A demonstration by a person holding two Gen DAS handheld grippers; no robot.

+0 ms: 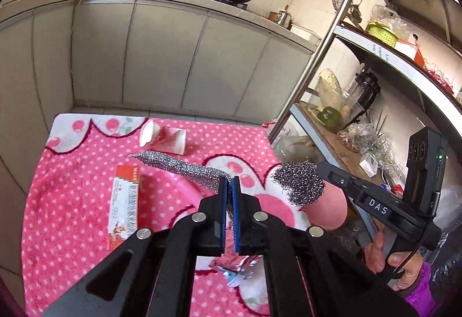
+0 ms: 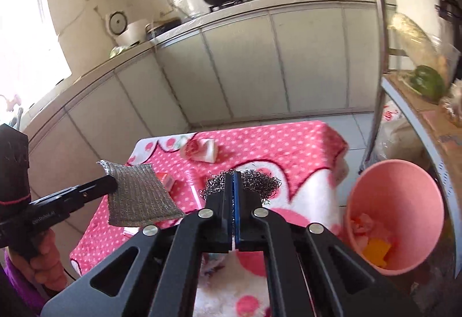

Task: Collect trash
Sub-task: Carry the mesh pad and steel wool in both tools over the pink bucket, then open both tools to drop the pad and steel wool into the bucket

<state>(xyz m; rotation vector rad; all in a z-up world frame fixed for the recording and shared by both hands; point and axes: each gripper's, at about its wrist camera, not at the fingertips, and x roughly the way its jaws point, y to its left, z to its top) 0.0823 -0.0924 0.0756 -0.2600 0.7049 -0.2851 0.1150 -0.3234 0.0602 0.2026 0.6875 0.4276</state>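
My left gripper [image 1: 229, 181] is shut on a flat silver mesh scouring pad [image 1: 184, 165], held above the pink dotted cloth [image 1: 72, 201]; the pad also shows in the right wrist view [image 2: 138, 195]. My right gripper [image 2: 233, 176] is shut on a steel wool ball [image 2: 260, 181], seen too in the left wrist view [image 1: 300, 181], above the cloth near a pink bin [image 2: 395, 216]. The bin holds orange and pink scraps. A crushed paper cup [image 1: 164, 138], a red and white carton [image 1: 124, 201] and a wrapper [image 1: 236, 270] lie on the cloth.
A metal shelf rack [image 1: 332, 37] with a green pepper [image 1: 329, 115], a blender and bags stands at the right. Grey kitchen cabinets [image 1: 173, 57] with woks on the counter lie beyond the table. A pink stick [image 2: 195, 187] lies on the cloth.
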